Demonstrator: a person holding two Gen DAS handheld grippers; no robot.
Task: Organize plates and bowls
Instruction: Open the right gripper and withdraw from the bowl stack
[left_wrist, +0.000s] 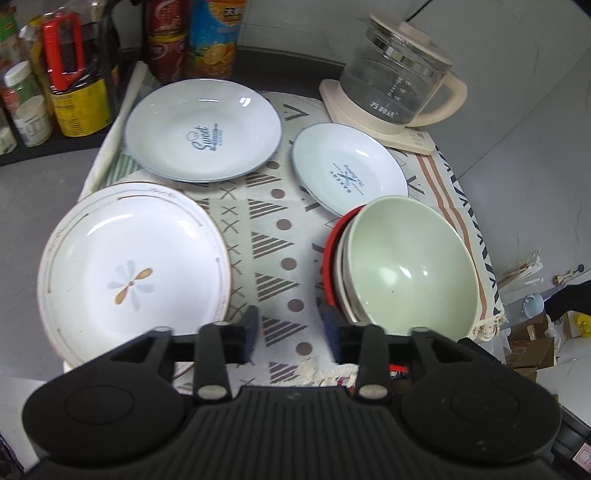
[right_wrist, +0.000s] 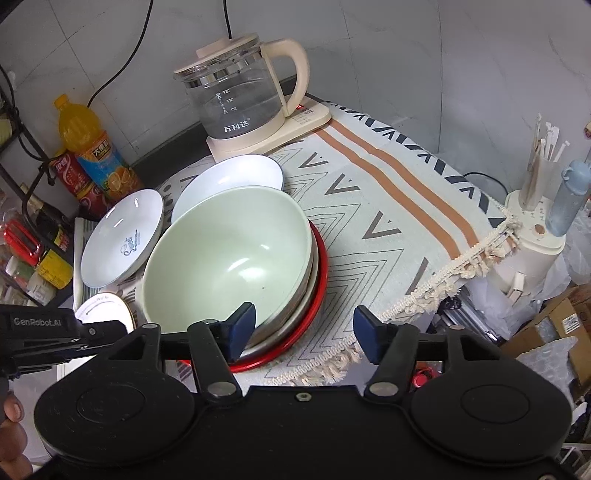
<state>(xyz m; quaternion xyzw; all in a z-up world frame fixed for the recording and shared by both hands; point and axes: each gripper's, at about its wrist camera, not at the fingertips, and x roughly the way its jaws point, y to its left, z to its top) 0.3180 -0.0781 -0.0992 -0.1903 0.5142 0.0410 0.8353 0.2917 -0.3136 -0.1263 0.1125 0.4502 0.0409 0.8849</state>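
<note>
Bowls (left_wrist: 410, 266) nested in one stack, done; three plates (left_wrist: 203, 129) loose on cloth (left_wrist: 273, 236), unstacked; left gripper (left_wrist: 291, 332) and right gripper (right_wrist: 304, 332) both open, empty.

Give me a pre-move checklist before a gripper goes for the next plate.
1. Left gripper open, nothing between the fingers: ok.
2. Right gripper open, nothing held: ok.
3. Green bowl nested on the bowl stack: ok.
4. Flower plate, large blue-rimmed plate and small blue-rimmed plate stacked: not ok, each lies apart.
5. Kettle clear of the plates: ok.
</note>
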